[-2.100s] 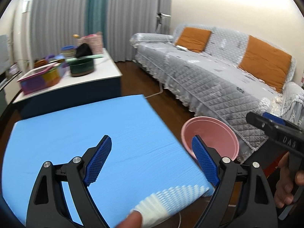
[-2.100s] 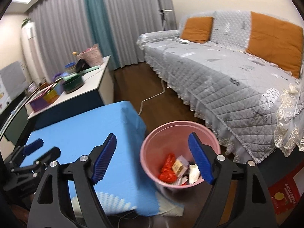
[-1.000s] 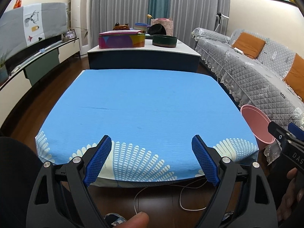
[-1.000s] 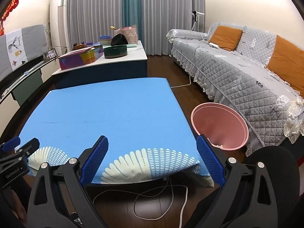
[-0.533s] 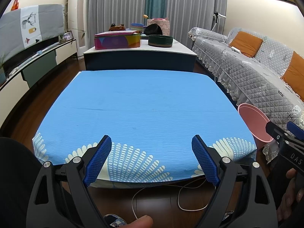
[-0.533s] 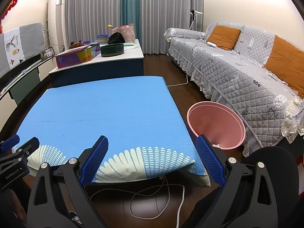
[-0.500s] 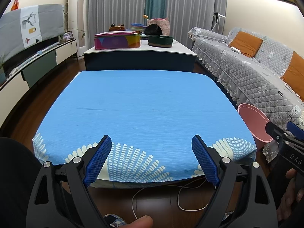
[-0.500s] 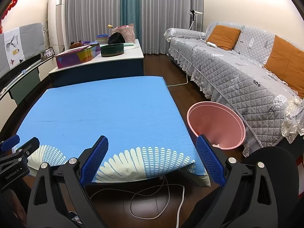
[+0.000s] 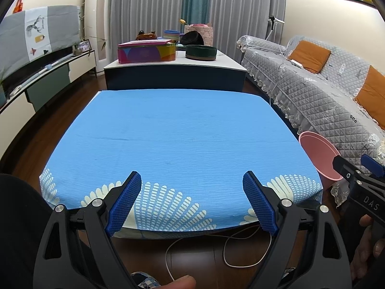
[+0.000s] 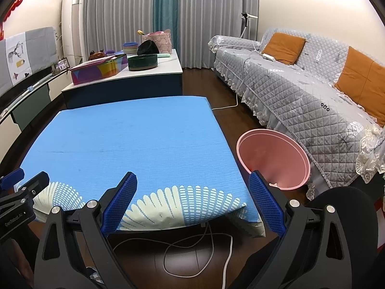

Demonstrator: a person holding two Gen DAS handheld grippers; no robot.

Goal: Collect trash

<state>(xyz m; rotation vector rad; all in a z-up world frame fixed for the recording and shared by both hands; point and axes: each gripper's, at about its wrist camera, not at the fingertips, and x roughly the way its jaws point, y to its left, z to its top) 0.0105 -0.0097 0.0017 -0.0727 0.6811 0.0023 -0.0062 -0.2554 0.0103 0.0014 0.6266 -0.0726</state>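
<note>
A pink trash bin (image 10: 274, 159) stands on the floor between the blue-covered table (image 10: 134, 142) and the sofa; its rim (image 9: 317, 154) shows at the right in the left wrist view. I see no trash on the blue cloth (image 9: 180, 142). My left gripper (image 9: 192, 202) is open over the table's near edge, nothing between its fingers. My right gripper (image 10: 192, 202) is open too, empty, near the front right corner with the bin just beyond its right finger. Each gripper shows at the edge of the other's view.
A grey quilted sofa (image 10: 312, 101) with orange cushions runs along the right. Behind the blue table, a white-topped table (image 10: 134, 72) carries a colourful box, a dark green bowl and baskets. White cable (image 10: 192, 248) loops on the wooden floor below the near edge. A low cabinet (image 9: 45, 79) lines the left wall.
Over two seconds both grippers drew back from the bin to the table's near edge. In the last half second the views barely shift. Both stay open.
</note>
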